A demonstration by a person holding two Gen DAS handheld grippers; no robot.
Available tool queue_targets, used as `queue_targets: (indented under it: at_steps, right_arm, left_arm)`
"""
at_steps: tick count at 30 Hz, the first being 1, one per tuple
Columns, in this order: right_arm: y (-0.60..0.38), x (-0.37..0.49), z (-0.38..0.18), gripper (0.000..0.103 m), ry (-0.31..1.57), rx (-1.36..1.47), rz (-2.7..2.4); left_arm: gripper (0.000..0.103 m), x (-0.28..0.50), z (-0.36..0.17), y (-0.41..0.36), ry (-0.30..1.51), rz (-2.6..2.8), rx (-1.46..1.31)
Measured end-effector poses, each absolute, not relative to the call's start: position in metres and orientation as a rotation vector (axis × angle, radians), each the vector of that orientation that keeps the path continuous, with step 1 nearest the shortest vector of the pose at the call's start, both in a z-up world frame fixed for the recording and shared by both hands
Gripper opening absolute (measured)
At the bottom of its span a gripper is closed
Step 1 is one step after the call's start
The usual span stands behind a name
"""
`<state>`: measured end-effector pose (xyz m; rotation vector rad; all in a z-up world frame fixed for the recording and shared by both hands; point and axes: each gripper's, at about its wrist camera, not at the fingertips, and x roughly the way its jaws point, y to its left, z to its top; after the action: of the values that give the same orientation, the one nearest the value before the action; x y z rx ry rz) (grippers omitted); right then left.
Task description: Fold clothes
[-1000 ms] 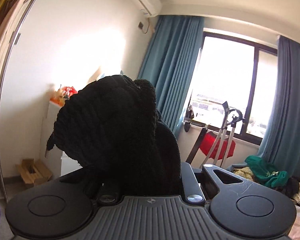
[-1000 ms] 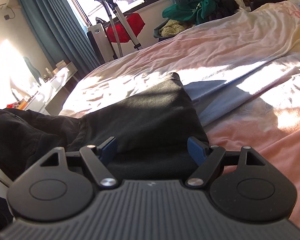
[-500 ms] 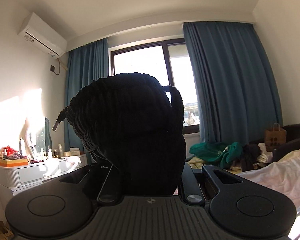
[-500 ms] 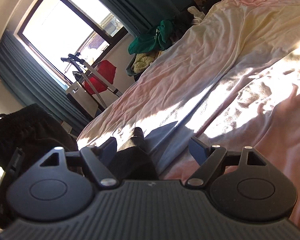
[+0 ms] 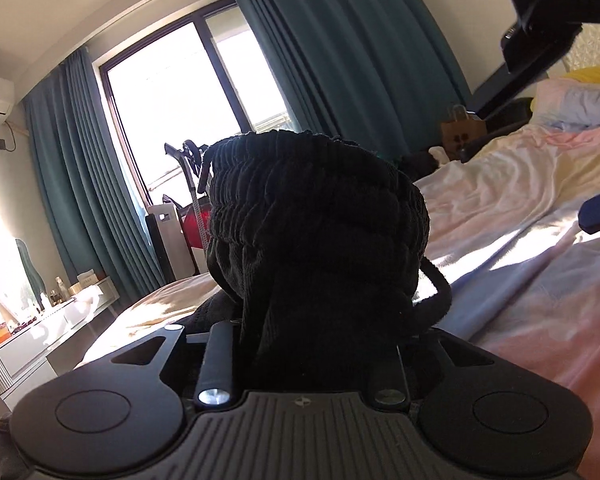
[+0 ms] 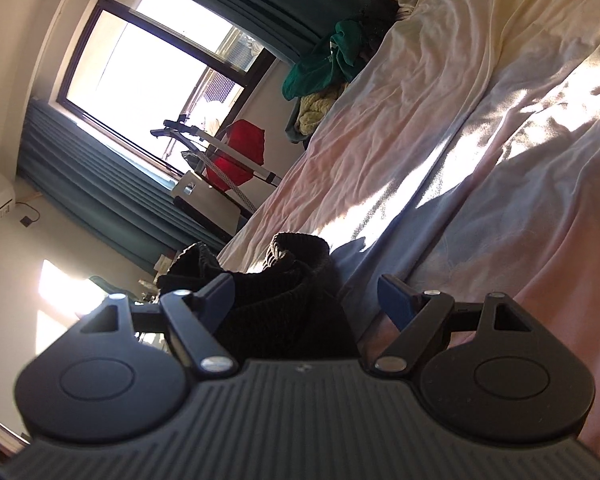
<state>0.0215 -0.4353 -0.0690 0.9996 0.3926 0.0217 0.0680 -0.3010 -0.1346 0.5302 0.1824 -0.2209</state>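
The left gripper [image 5: 312, 336] is clenched on a thick bunch of the black ribbed garment [image 5: 320, 216], which rises in front of its camera and hides both fingers up to their tips. A drawstring [image 5: 436, 292] loops free at the right of the bunch. In the right wrist view, the same garment [image 6: 296, 276] lies low over the near edge of the bed [image 6: 440, 128], just ahead of the right gripper [image 6: 306, 294].

The right gripper is released: its blue pads [image 6: 394, 298] stand wide apart, the cloth passing between them and against the left finger only, with no pinch.

Risks noted:
- The left hold is a wad, not an edge. Any fold laid from it is likely to come out lumpy and crooked, since several layers are trapped together.
- With one claw bearing the whole garment, the hanging part may drag across the rumpled sheet and twist, or pull the sheet with it.
- The free drawstring may catch on a finger or end up trapped inside a fold.
- If the right gripper closes where it now sits, it is apt to take bunched cloth rather than a clean hem.
- Hard sunlight and deep shadow make the black cloth's edges difficult to read; how many layers are held cannot be told.
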Motion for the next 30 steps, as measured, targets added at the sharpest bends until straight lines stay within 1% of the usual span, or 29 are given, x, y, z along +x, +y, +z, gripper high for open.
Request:
queue_targets:
  at_steps: [2,3,4,5,6,7,8,13,16,19,21,22,26,30]
  right_arm:
    - [-0.429,0.025,-0.069,0.081,0.409,0.996,0.051]
    - [-0.426,0.026,-0.07,0.082,0.419,0.994,0.06]
    - [-0.424,0.028,-0.07,0.082,0.429,0.993,0.068]
    - [-0.421,0.03,-0.071,0.082,0.439,0.991,0.075]
    - [-0.419,0.031,-0.071,0.082,0.449,0.99,0.083]
    - [-0.417,0.034,-0.073,0.082,0.461,0.996,0.087]
    - [-0.415,0.036,-0.075,0.082,0.474,1.0,0.088]
    - [-0.403,0.043,-0.084,0.082,0.545,0.998,0.083]
    - [-0.399,0.042,-0.082,0.083,0.546,0.976,0.074]
    - [-0.401,0.046,-0.088,0.083,0.556,1.016,0.049]
    - [-0.401,0.049,-0.094,0.083,0.57,1.039,0.029]
    - [-0.4,0.051,-0.097,0.084,0.58,1.045,0.027]
    - [-0.396,0.061,-0.11,0.084,0.62,1.091,0.038]
    - [-0.385,0.068,-0.111,0.084,0.607,1.067,0.037]
  left_arm:
    - [0.051,0.064,-0.144,-0.293,0.226,-0.27,0.607]
    - [0.053,0.062,-0.149,-0.288,0.248,-0.299,0.645]
    - [0.058,0.059,-0.151,-0.284,0.261,-0.334,0.671]
    - [0.069,0.056,-0.15,-0.28,0.264,-0.374,0.686]
    - [0.074,0.049,-0.151,-0.273,0.257,-0.408,0.707]
    - [0.082,0.041,-0.152,-0.264,0.246,-0.427,0.729]
    - [0.087,0.037,-0.151,-0.259,0.238,-0.439,0.746]
    - [0.092,0.032,-0.136,-0.214,0.284,-0.48,0.755]
    - [0.093,0.032,-0.123,-0.174,0.292,-0.468,0.809]
    - [0.093,0.041,-0.116,-0.127,0.306,-0.414,0.857]
    - [0.096,0.05,-0.115,-0.099,0.312,-0.374,0.868]
    - [0.098,0.056,-0.114,-0.088,0.324,-0.362,0.853]
    - [0.098,0.078,-0.105,-0.05,0.378,-0.33,0.71]
    - [0.098,0.069,-0.092,-0.039,0.384,-0.329,0.596]
